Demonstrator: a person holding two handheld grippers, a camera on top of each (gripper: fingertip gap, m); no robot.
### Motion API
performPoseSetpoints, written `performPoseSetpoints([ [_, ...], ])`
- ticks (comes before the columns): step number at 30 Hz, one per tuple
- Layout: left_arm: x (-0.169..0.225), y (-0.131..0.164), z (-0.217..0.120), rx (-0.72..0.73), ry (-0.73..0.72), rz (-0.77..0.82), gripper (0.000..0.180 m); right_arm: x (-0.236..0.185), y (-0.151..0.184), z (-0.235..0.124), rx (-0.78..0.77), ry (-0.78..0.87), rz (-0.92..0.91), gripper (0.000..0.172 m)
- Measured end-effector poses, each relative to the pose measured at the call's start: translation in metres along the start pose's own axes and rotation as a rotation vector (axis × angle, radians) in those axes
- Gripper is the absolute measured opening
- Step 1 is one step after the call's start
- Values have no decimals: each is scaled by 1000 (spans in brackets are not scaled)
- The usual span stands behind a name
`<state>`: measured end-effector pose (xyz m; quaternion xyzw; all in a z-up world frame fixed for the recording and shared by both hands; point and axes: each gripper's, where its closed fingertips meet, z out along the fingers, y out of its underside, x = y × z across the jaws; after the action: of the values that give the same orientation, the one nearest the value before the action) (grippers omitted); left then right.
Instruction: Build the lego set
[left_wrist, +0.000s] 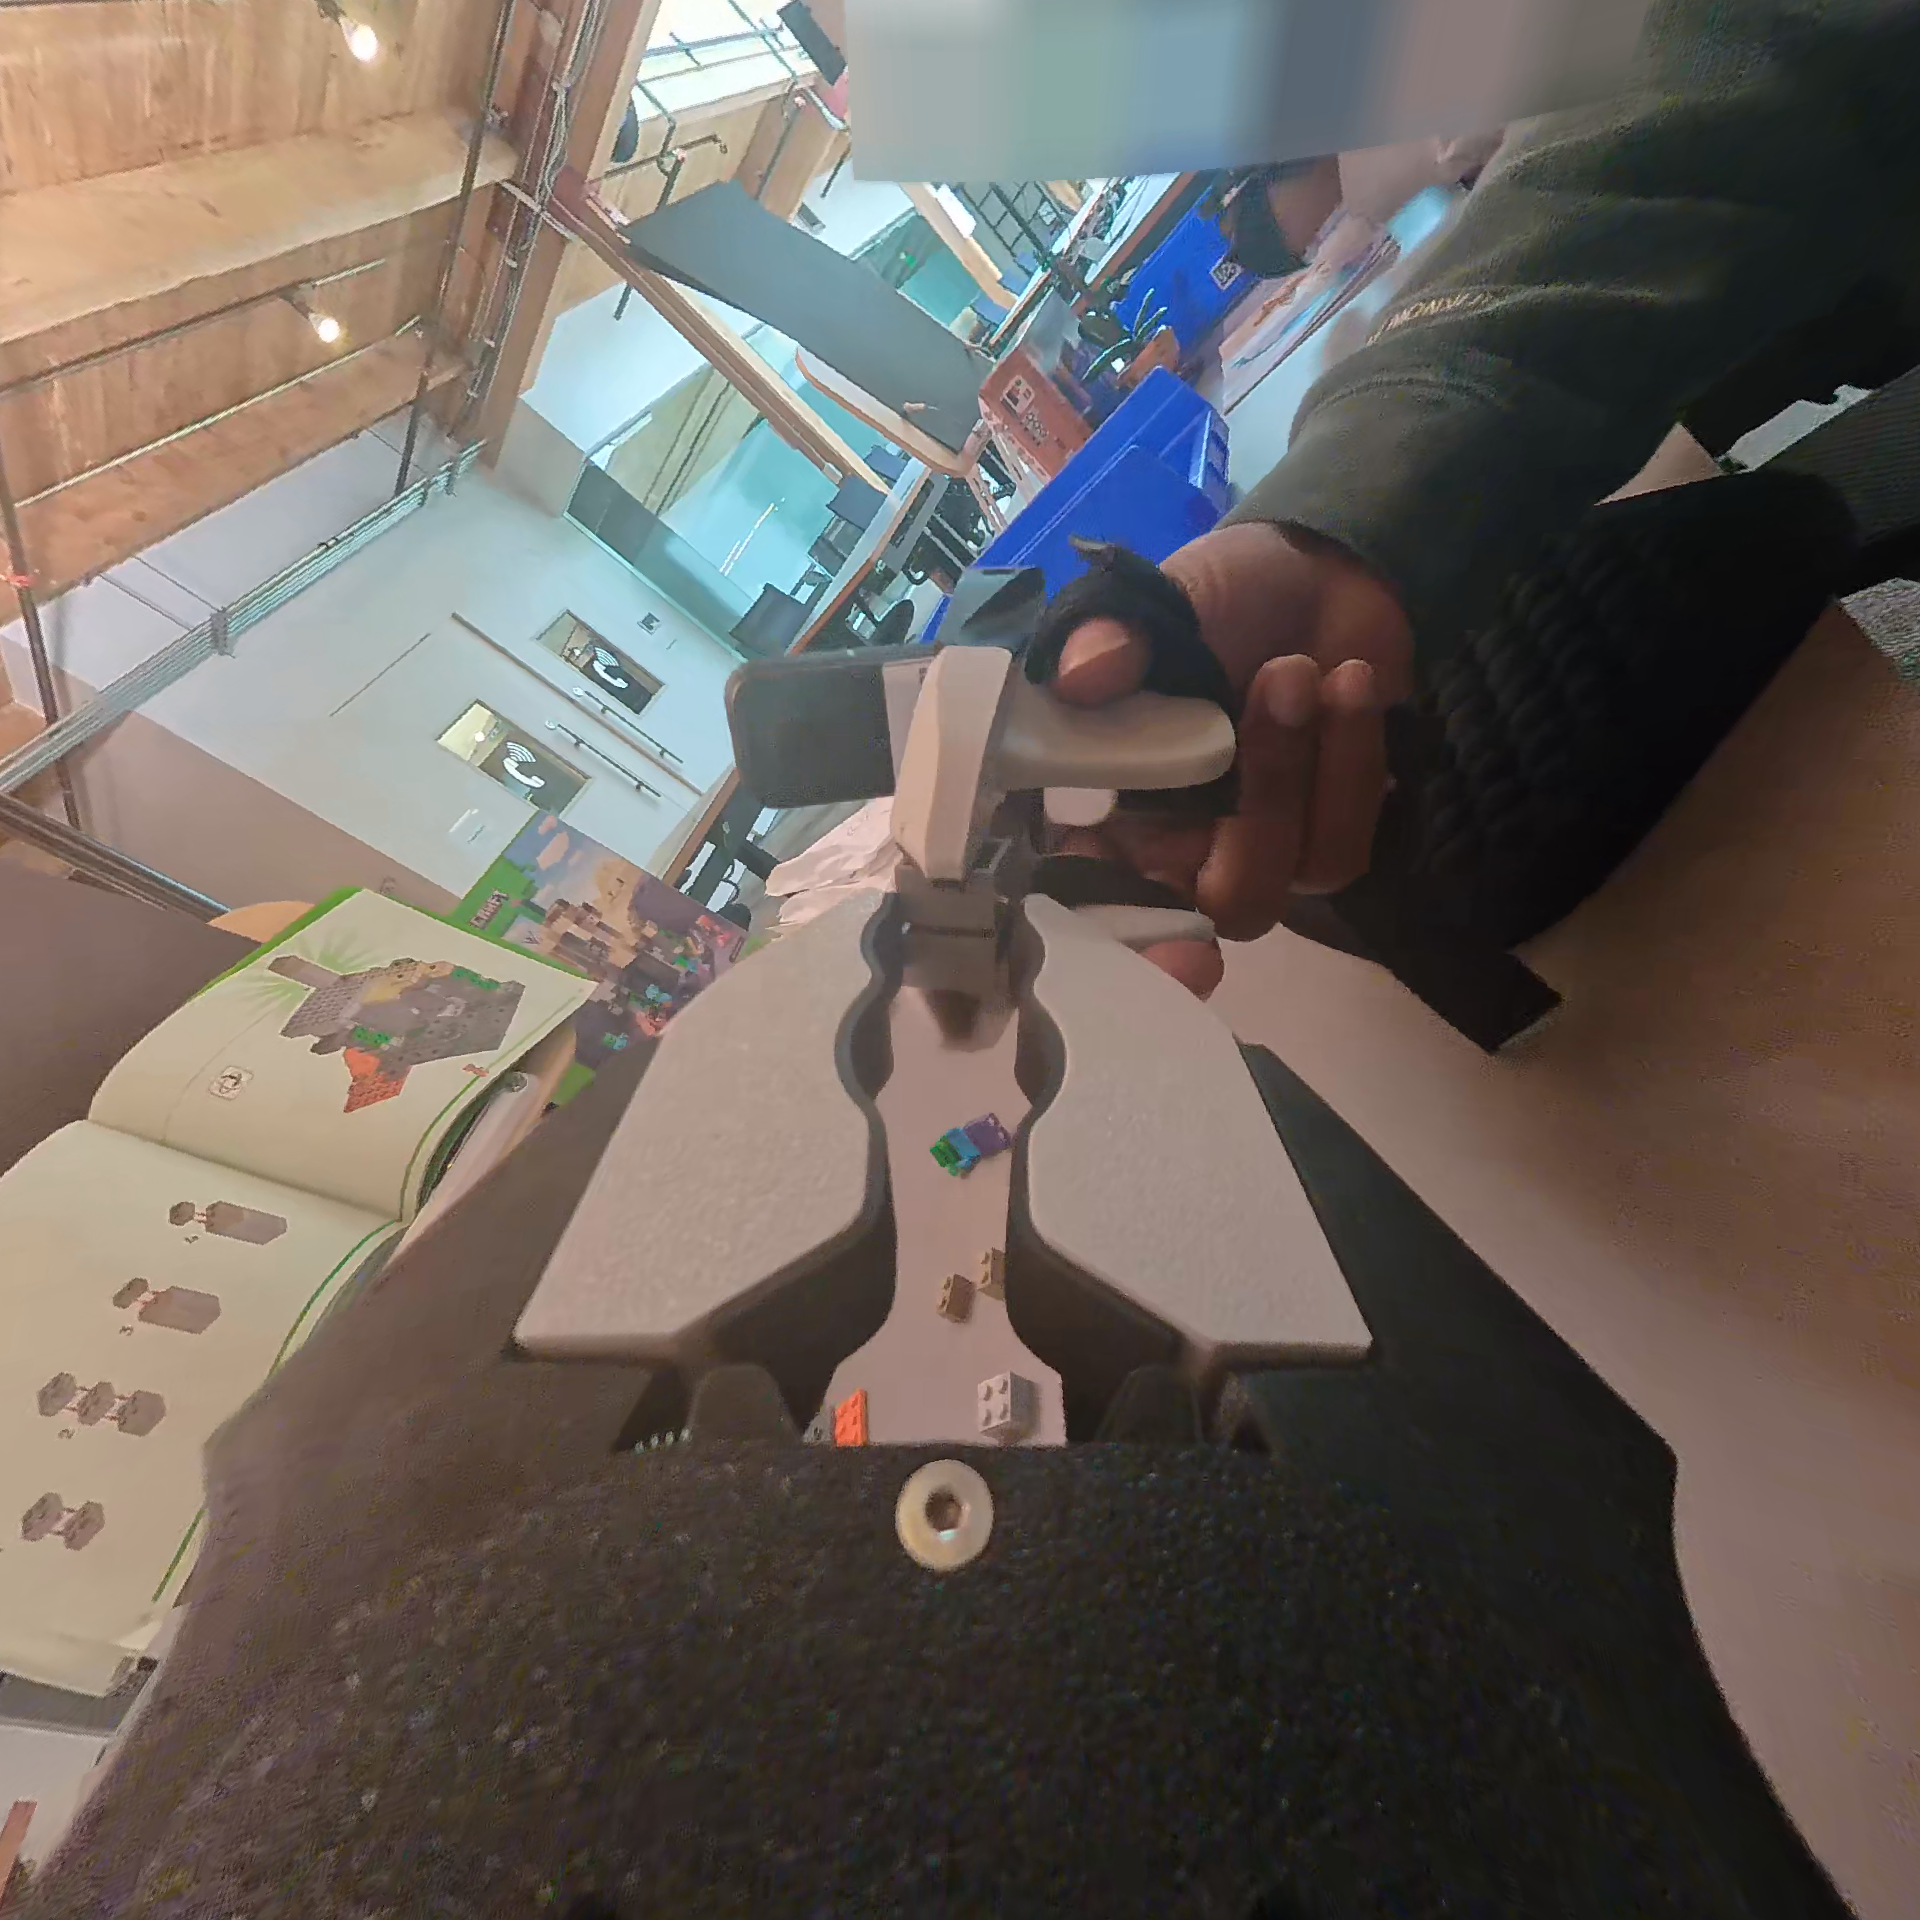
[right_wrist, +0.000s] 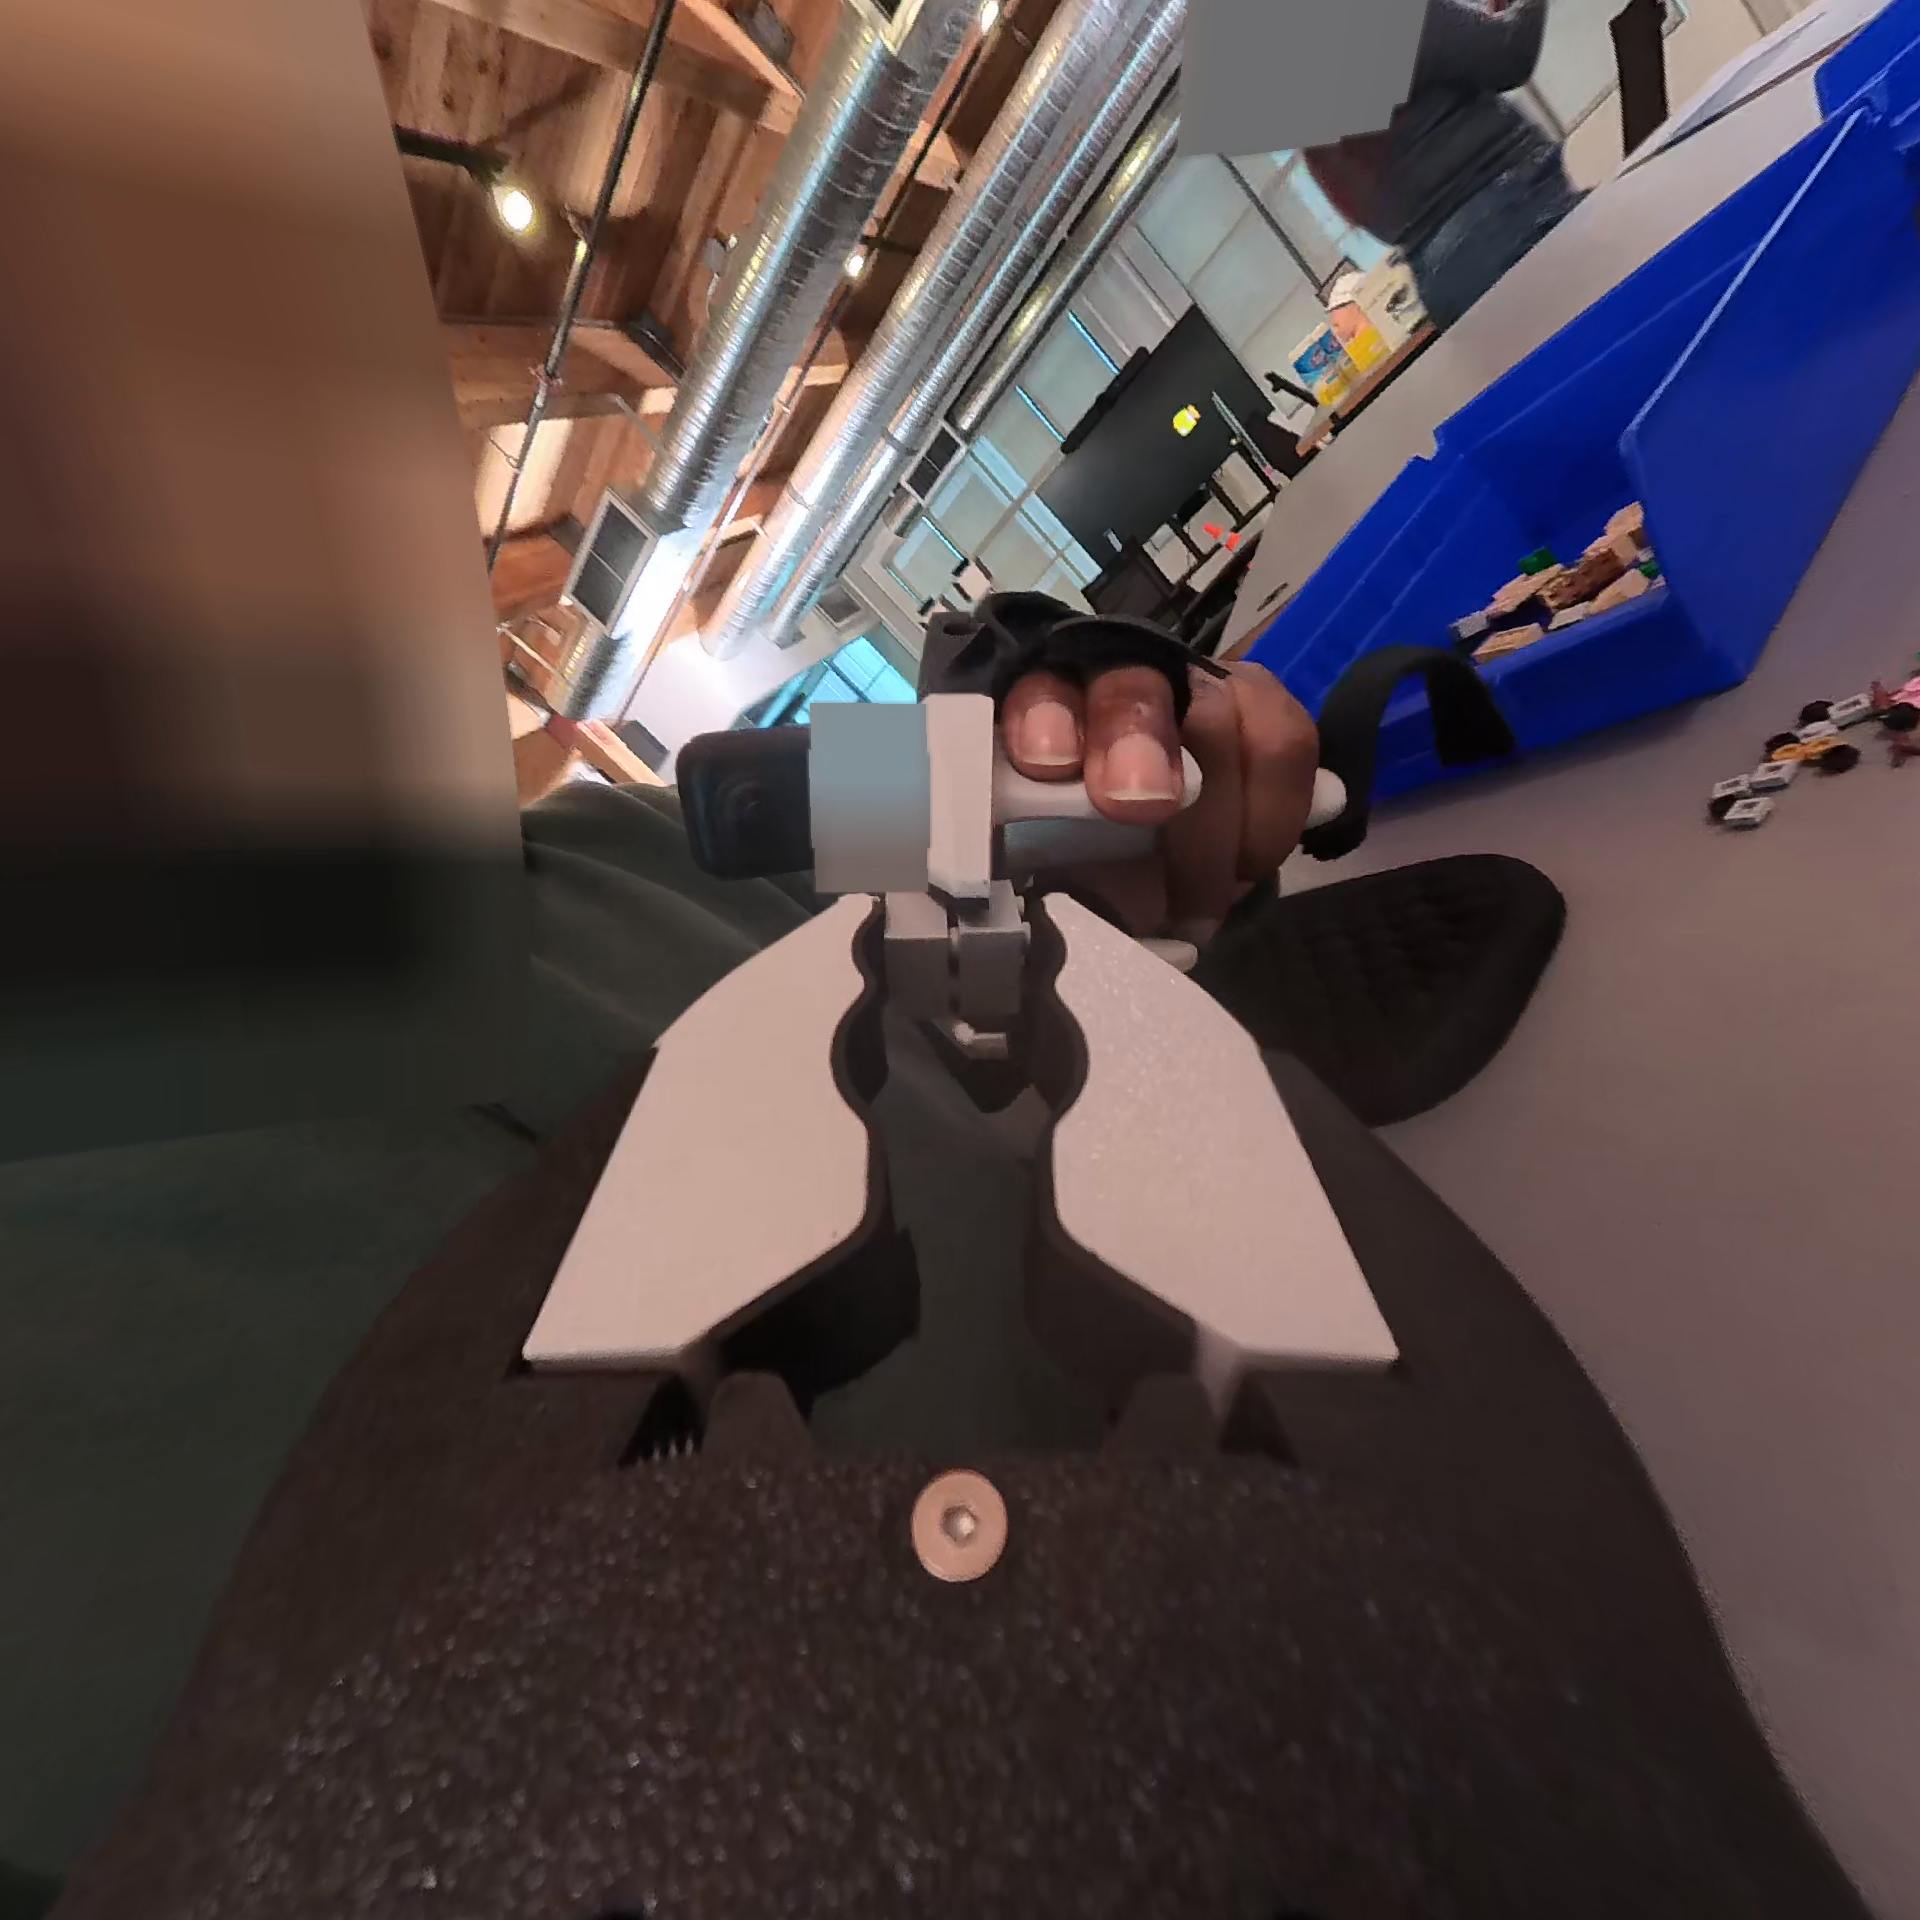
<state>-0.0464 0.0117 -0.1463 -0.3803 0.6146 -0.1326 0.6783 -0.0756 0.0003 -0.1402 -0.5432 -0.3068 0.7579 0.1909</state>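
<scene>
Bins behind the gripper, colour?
Blue bins, clearest in the right wrist view.

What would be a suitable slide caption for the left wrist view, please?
Left gripper clasping a grey brick assembly beside the opposing right gripper, above loose bricks and an open instruction booklet.

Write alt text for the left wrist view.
The left gripper clamps a grey brick assembly while the right gripper, held in a hand, meets it from above. Loose bricks lie on the table, an open instruction booklet beside them.
</scene>
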Motion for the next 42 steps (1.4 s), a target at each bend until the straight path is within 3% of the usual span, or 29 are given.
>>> performPoseSetpoints([
  [10, -2, 1, 1, -32, -57, 42, 18, -3, -2, 2, 61, -57, 70, 25],
  [16, 4, 2, 0, -24, -23, 0, 18, -1, 5, 3, 52, -80, 86, 25],
  [25, 16, 0, -4, -6, 142, -62, 18, 0, 19, 6, -130, -43, -37, 25],
  [34, 21, -9, -4, 33, 226, -148, 19, -10, 21, 7, -121, -145, -3, 25],
  [42, 12, 2, -8, -22, 166, -124, 23, -2, 16, 2, -70, -128, 5, 25],
])
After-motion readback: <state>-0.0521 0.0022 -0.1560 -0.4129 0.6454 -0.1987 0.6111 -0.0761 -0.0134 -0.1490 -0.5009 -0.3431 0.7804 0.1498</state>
